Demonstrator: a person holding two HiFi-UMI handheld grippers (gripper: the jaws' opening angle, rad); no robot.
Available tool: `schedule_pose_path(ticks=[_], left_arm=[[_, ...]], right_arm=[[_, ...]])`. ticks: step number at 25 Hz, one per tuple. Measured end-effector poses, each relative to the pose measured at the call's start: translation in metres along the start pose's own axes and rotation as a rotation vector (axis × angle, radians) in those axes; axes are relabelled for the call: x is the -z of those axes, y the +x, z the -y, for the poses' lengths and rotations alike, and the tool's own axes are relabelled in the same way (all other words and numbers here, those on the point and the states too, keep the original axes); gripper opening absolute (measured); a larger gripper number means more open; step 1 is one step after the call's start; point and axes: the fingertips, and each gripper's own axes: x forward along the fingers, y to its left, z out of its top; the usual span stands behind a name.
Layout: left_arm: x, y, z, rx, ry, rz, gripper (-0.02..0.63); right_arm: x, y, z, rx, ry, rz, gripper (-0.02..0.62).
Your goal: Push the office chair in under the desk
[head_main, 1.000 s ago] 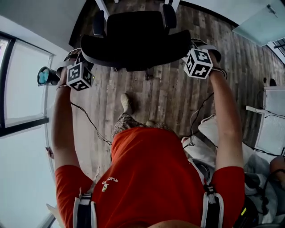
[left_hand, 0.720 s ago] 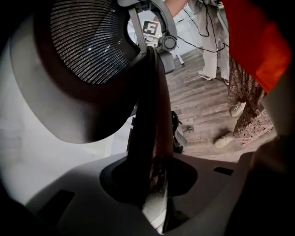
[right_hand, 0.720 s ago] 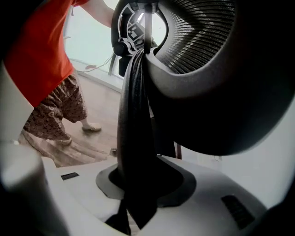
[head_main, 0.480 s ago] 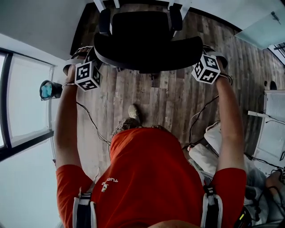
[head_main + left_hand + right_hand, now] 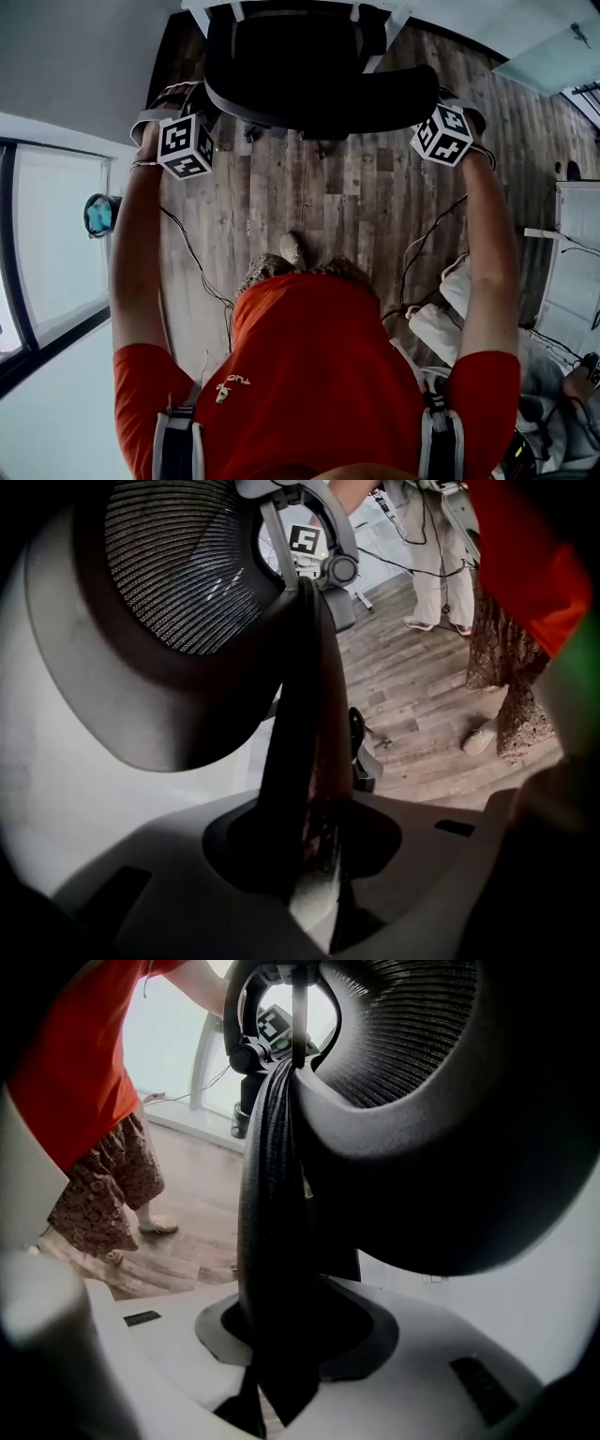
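The office chair (image 5: 309, 75) sits at 12 o'clock in the head view. Its seat is already between the white legs of the surface (image 5: 199, 13), and its backrest faces the person. The left gripper (image 5: 314, 855) has its jaws clamped on the backrest rim (image 5: 300, 724) at 10 o'clock. The right gripper (image 5: 281, 1335) is clamped on the opposite rim at 2 o'clock.

The chair likely rolls easily on castors over the plank floor (image 5: 356, 206), but it probably swivels under an uneven push. The mesh (image 5: 178, 564) looks yielding and the rim stiff, so the two side edges seem the right hold. The armrests may catch the surface.
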Motion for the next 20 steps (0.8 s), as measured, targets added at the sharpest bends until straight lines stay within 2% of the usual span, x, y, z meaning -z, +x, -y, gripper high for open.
schedule_pose_path(ticks=[6, 20], left_arm=[[0.021, 0.028, -0.036, 0.012, 0.002, 0.000, 0.104], [0.053, 0.103, -0.122, 0.019, 0.013, -0.002, 0.104]], right_arm=[[0.000, 0.025, 0.030, -0.031, 0.017, -0.018, 0.130], [0.000, 0.080, 0.129, -0.012, 0.018, -0.011, 0.129]])
